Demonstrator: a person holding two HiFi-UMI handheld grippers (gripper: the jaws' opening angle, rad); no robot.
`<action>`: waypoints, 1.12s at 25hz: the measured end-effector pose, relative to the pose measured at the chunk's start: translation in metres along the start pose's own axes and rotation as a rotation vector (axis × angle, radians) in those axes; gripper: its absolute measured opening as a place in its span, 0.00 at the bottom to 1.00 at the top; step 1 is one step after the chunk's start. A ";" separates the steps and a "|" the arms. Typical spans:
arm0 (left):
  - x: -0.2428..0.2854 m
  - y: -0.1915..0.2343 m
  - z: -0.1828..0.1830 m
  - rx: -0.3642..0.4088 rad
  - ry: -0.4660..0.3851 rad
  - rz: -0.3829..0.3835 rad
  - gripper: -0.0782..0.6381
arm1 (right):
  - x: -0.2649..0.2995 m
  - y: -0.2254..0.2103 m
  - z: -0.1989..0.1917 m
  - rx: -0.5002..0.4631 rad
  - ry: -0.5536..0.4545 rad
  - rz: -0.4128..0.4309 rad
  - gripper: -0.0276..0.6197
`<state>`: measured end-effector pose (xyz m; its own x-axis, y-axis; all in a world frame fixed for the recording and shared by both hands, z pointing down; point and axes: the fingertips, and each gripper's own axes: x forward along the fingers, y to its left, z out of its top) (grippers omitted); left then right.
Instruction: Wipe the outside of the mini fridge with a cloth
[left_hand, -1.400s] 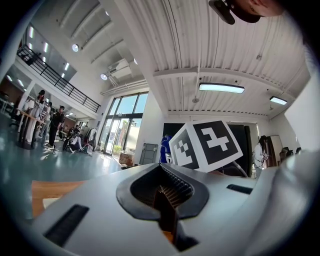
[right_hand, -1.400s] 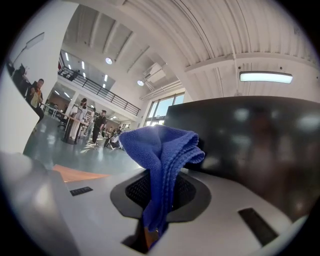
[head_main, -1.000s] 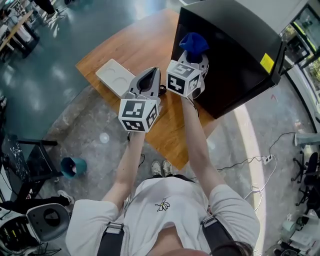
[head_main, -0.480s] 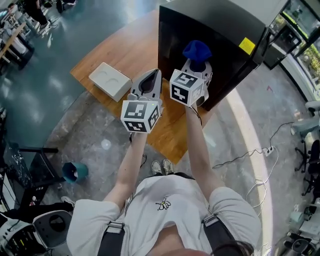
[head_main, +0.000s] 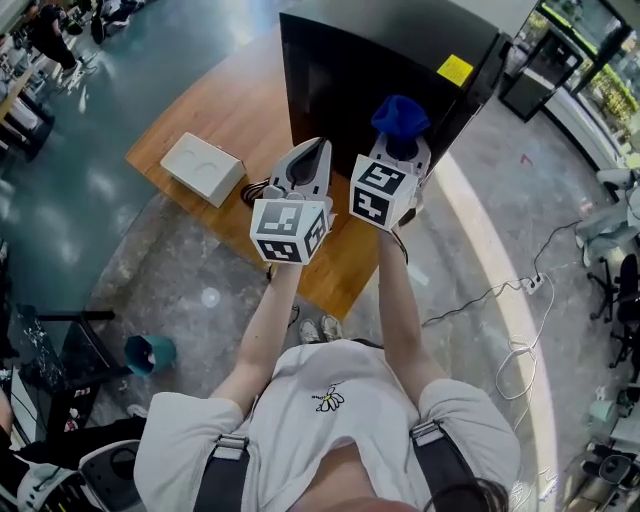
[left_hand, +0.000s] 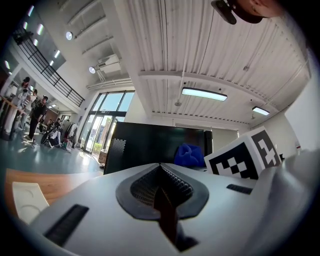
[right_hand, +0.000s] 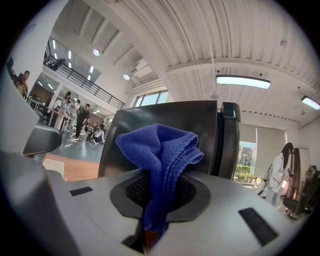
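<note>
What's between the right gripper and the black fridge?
Only the blue cloth, which the right gripper pinches, bunched toward the mini fridge; the right gripper view shows it.

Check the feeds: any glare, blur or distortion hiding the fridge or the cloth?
Head view: sharp, edges bowed, mini fridge dark, no strong glare. Left gripper view: fisheye, black corners, left gripper body soft up close. Right gripper view: fisheye too, cloth crisp, window behind bright.

mini fridge (head_main: 365, 70): black, upright | cloth (head_main: 400, 112): blue, bunched, clamped in right claw (head_main: 398, 142)
</note>
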<state>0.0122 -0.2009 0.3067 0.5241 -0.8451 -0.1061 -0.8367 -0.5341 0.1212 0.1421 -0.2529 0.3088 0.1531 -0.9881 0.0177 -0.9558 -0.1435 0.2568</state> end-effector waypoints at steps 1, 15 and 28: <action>0.002 -0.004 0.000 -0.001 -0.001 -0.004 0.12 | -0.002 -0.004 -0.001 0.001 0.000 0.001 0.15; 0.018 -0.033 -0.004 0.015 0.014 -0.039 0.12 | -0.022 -0.047 -0.015 0.017 -0.003 -0.023 0.15; 0.016 -0.046 -0.008 0.009 0.023 -0.052 0.12 | -0.036 -0.080 -0.025 0.032 0.006 -0.070 0.15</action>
<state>0.0602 -0.1906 0.3071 0.5706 -0.8163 -0.0894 -0.8094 -0.5775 0.1071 0.2196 -0.2042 0.3113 0.2214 -0.9752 0.0066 -0.9501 -0.2142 0.2269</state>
